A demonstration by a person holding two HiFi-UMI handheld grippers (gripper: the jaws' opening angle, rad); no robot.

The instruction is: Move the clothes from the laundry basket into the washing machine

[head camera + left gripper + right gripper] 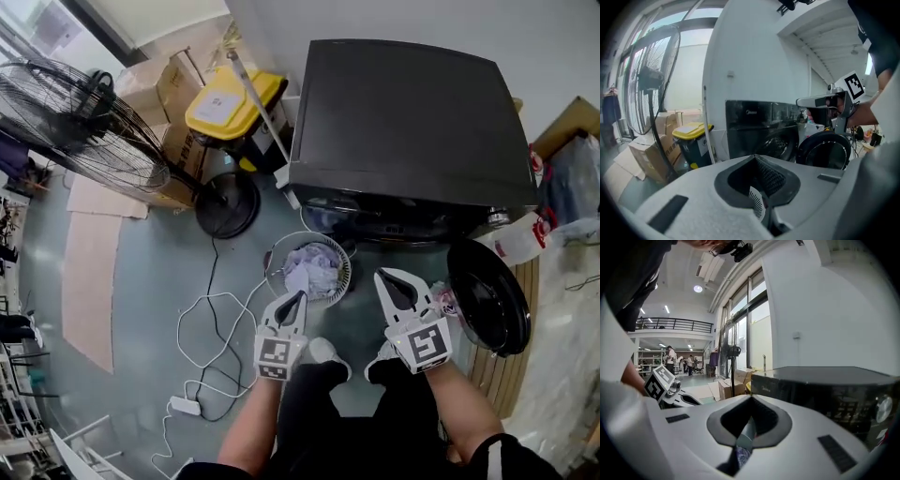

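Clothes [311, 267] lie beyond the left hand-held gripper [300, 298] and right hand-held gripper [386, 278], both shut, empty, outstretched.

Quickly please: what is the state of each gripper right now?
Left gripper: closed, fingers together, nothing clearly held.
Right gripper: closed, fingers together, nothing clearly held.

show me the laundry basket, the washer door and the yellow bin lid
laundry basket [271, 265], head view, left rim
washer door [487, 298], head view, dark glass middle
yellow bin lid [225, 101], head view, top of lid
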